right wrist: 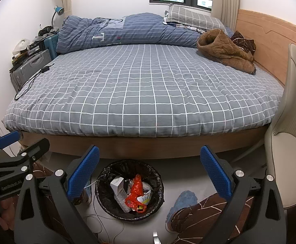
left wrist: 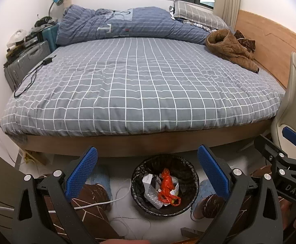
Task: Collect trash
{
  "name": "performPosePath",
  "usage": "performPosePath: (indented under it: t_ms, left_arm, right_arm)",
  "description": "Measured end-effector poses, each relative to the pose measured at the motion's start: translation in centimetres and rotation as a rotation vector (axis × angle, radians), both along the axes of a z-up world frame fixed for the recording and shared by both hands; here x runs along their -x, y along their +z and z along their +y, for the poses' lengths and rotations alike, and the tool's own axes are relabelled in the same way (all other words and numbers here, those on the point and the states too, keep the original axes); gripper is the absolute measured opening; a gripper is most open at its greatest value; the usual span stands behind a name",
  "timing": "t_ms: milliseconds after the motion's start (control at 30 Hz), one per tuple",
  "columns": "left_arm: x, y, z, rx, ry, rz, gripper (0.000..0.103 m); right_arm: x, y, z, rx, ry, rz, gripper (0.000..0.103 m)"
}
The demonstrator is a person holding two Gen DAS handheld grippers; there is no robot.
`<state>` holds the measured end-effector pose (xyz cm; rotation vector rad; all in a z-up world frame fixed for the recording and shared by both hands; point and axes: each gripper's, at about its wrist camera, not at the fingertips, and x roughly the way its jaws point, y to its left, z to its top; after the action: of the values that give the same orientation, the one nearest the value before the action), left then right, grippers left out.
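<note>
Both claws spread wide and empty above the trash bin (left wrist: 165, 185), which stands on the floor just before the bed (left wrist: 139, 85). The left gripper (left wrist: 148, 174) and right gripper (right wrist: 150, 172) hang over the bin; an orange plastic bag (left wrist: 167, 187) lies inside it among pale wrappers.

I see a round black-lined trash bin (left wrist: 165, 185) upright on the near floor before the bed, holding a crumpled orange plastic bag (left wrist: 167, 187), a white box (right wrist: 116, 183) and clear wrappers (left wrist: 153, 198).
</note>
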<state>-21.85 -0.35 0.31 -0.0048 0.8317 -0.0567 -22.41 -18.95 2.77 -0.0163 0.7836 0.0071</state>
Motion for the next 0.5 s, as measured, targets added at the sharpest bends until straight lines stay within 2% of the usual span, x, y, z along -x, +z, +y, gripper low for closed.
performPosePath:
  t_ms: [133, 500]
  left_arm:
    - [-0.03, -0.32, 0.08, 0.024, -0.007, 0.022, 0.097]
    - [-0.1, -0.54, 0.22, 0.011, -0.003, 0.023, 0.097]
  right_arm:
    - [0.08, -0.1, 0.16, 0.0, 0.001, -0.001, 0.095]
    - [0.14, -0.35, 0.24, -0.004, 0.0, -0.001, 0.095]
